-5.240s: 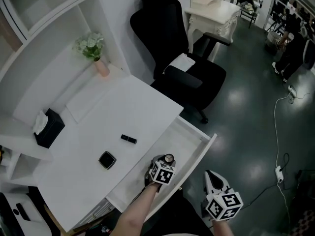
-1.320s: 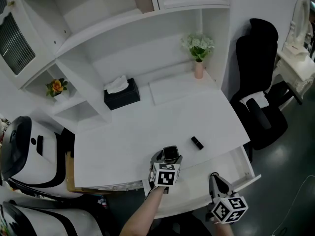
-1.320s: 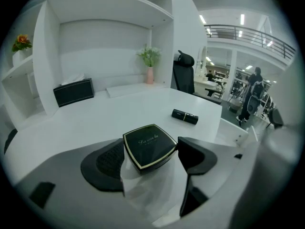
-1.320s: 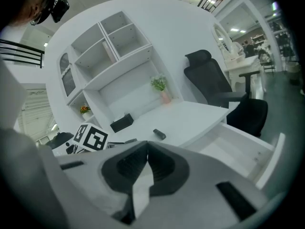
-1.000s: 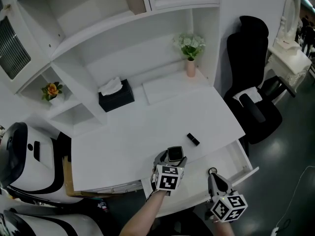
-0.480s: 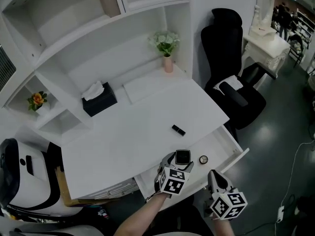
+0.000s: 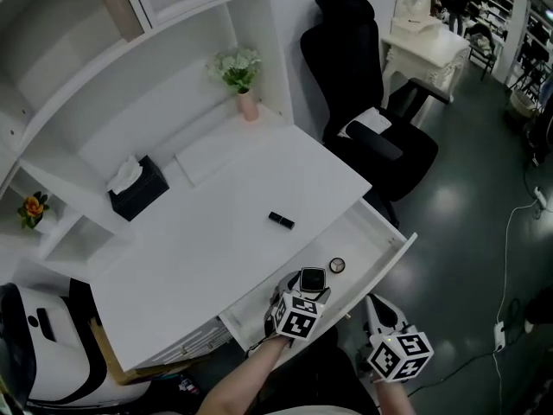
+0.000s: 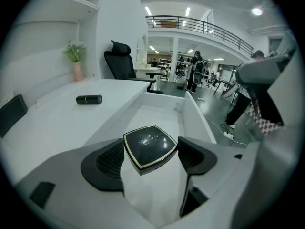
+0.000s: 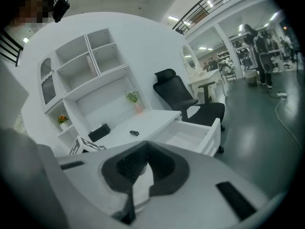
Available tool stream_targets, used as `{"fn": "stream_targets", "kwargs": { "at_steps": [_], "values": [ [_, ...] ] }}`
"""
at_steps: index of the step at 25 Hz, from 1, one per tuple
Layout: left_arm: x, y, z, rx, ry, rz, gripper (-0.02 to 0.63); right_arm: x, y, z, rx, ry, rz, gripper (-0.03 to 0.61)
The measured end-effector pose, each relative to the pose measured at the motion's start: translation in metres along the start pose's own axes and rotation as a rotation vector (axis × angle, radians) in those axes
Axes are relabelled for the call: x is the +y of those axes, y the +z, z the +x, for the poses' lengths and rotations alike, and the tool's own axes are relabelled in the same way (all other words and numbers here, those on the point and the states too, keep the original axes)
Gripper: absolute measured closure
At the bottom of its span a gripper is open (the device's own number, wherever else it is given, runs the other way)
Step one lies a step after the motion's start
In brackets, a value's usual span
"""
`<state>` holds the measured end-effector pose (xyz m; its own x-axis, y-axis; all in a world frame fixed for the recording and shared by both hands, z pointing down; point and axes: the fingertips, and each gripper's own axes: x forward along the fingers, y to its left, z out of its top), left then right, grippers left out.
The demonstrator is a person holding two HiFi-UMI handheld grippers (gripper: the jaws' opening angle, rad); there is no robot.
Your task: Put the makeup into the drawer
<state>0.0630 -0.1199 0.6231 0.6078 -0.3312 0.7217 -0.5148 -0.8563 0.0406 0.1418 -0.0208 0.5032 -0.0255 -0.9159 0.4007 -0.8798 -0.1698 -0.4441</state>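
Compact (image 8: 148,144) was clamped flat in the left tool (image 8: 151,152), hovering over the open drawer (image 7: 380,258), not dropped in yet. It was a square, glossy black case with a thin gold rim. 1 small round piece (image 7: 337,265) already sat in the drawer, and 1 black tube (image 7: 279,220) lay out on the smooth white table (image 7: 199,240), so I'd guess roughly 1/3 done. Right tool (image 9: 144,151) was closed on nothing.

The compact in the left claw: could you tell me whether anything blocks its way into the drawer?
Nothing visible does: the compact hangs above the open drawer, bare there; a small round item lies farther along.
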Motion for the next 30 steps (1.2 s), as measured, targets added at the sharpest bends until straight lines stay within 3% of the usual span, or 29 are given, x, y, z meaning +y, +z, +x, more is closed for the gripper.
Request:
{"fn": "stream_targets", "kwargs": {
  "at_steps": [18,30],
  "values": [
    [0.008,-0.058,0.065,0.166,-0.023,0.022,0.258,-0.033,-0.009,0.013,0.06,-0.036,0.03,0.574],
    [0.004,-0.071,0.073,0.182,-0.053,0.032,0.258,-0.043,-0.008,0.012,0.069,-0.039,0.034,0.574]
  ]
}}
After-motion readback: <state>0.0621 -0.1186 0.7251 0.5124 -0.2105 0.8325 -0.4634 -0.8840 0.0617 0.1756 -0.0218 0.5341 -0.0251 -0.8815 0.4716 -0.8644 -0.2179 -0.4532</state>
